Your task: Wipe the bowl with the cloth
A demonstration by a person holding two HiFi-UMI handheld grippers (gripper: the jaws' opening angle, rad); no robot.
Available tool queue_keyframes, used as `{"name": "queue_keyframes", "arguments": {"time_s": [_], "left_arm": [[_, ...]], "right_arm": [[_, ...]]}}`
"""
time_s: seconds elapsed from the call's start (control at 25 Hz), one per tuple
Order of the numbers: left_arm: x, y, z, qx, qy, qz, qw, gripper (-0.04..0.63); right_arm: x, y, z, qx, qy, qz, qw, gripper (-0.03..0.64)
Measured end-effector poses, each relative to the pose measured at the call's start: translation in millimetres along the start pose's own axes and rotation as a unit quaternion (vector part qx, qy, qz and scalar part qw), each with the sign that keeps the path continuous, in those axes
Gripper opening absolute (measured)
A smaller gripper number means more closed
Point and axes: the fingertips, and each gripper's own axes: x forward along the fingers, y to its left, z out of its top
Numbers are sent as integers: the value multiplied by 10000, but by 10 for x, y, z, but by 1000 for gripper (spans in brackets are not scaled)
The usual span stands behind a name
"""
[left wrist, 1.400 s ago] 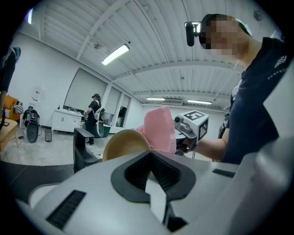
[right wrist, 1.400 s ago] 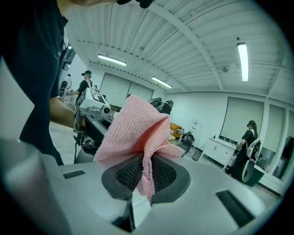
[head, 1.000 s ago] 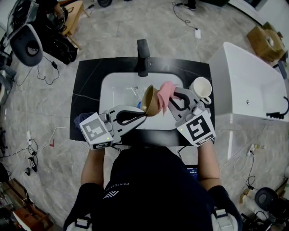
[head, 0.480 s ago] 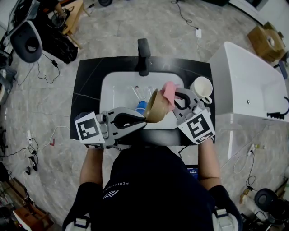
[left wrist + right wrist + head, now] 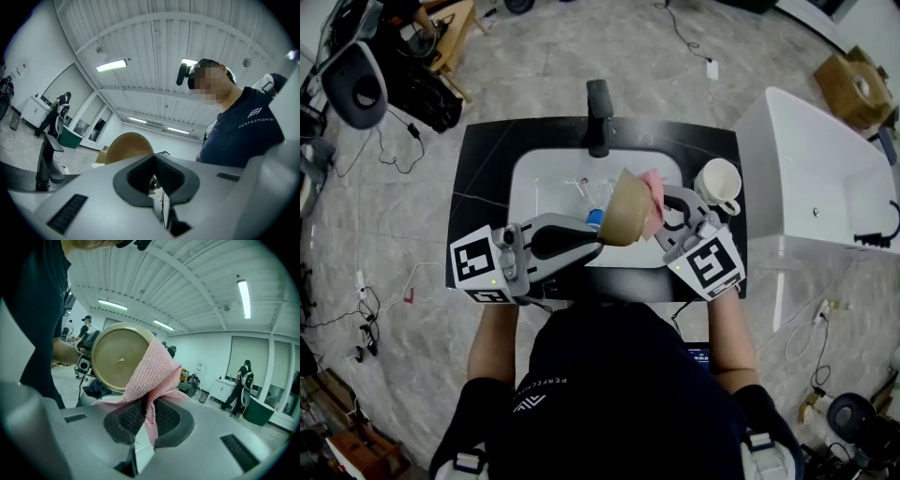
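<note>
Two grips carry this step: the right gripper (image 5: 146, 420) is clenched on a gathered fold of the pink cloth (image 5: 157, 364), whose free part fans upward from the jaws and lies against one edge of the tan bowl (image 5: 117, 359), while the left gripper (image 5: 157, 177) is closed down on the bowl's rim. Both tools meet above the sink basin (image 5: 523, 192), so the bowl hangs tipped on its side over the basin's middle, its round face turned toward the right gripper. To wipe well, I judge the left grip should hold the bowl steady or turn it slowly while the right sweeps the cloth around the wall and rim in overlapping arcs, pressing lightly enough that the bowl does not twist out of a rim-only pinch. The pinched fold is small, so a hard drag could pull the cloth free. Inside the basin, below the bowl, lies a small blue object (image 5: 593, 218) that I cannot identify. At the basin's far edge stands the dark faucet (image 5: 597, 111), close enough to the bowl's far side to be knocked on a wide sweep. A white mug (image 5: 718, 181) sits on the black counter (image 5: 483, 164) just beside the basin's right rim, next to the right gripper, and could be clipped by its body. Farther right of the basin stands a large white fixture (image 5: 811, 178), well apart.
</note>
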Motion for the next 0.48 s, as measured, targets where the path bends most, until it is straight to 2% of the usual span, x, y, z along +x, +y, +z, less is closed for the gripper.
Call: {"name": "queue_keyframes", "arguments": {"time_s": [0.24, 0.48], "left_arm": [[29, 90, 146, -150, -478, 132, 9987, 12], [53, 225, 223, -165, -687, 427, 9966, 11]], "right_arm": [[23, 21, 32, 100, -69, 89, 9999, 49], [31, 70, 39, 151, -129, 154, 9997, 49]]}}
